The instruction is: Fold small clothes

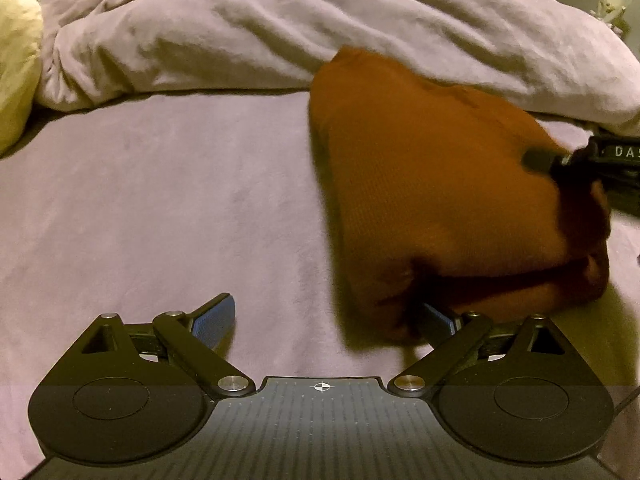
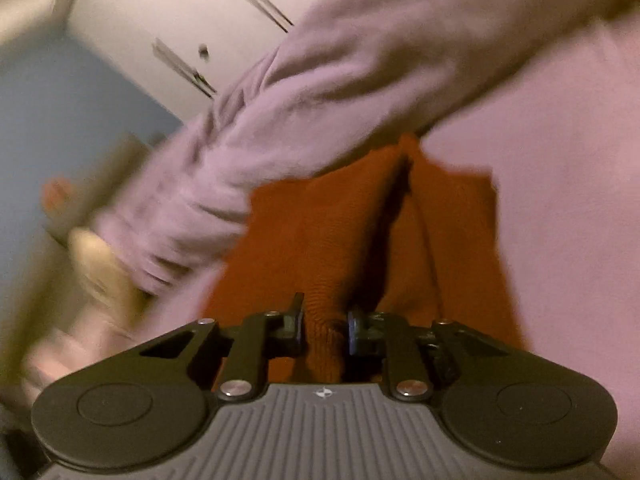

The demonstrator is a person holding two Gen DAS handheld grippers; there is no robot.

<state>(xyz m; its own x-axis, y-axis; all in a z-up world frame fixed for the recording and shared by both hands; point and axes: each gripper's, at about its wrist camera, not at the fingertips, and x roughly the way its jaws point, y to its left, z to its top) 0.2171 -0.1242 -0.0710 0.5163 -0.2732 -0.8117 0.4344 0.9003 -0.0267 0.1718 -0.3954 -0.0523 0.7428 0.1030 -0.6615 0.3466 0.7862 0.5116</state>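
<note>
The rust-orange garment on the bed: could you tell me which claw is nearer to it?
Right. The right claw is shut on the rust-orange garment; the left claw is open, one finger at its edge.

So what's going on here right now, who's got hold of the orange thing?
The right gripper is shut on a bunched edge of the rust-orange garment, lifting that side off the lilac bed sheet. The left gripper is open; one of its fingers is tucked at the garment's near corner, gripping nothing. A rumpled duvet lies behind. The right view is motion-blurred, so the fold looks to be under way, not finished.
</note>
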